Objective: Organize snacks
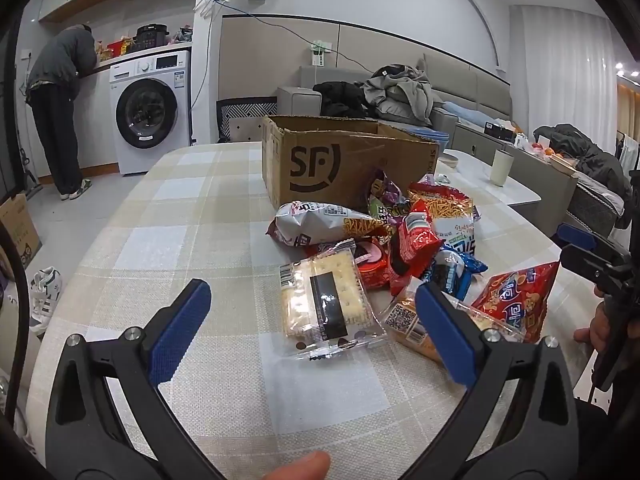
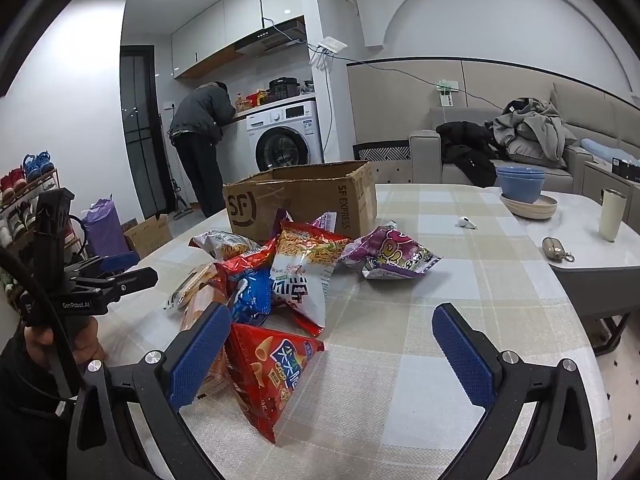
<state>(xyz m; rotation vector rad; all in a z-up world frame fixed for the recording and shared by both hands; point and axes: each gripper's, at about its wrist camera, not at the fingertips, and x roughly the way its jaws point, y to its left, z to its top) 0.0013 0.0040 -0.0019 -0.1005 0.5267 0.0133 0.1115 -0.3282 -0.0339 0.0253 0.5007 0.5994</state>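
Note:
A pile of snack bags (image 1: 404,236) lies on the checked tablecloth (image 1: 180,216) in front of an open brown SF cardboard box (image 1: 344,160). My left gripper (image 1: 312,286) hovers open over the near edge of the pile. A clear pack of crackers (image 1: 324,300) lies between and just beyond its blue pads, which do not touch it. My right gripper (image 2: 332,312) is also open, low over the table. A red cone-snack bag (image 2: 272,368) lies by its left finger. The box (image 2: 300,196) stands behind the pile. Each gripper shows at the edge of the other's view.
Blue bowls (image 2: 520,184) on a plate, a pale cup (image 2: 612,216), an earbud (image 2: 466,222) and a key pouch (image 2: 556,249) sit at the right. A person (image 2: 200,136) bends over the counter by the washing machine (image 2: 284,144). A sofa heaped with clothes (image 2: 528,128) stands behind.

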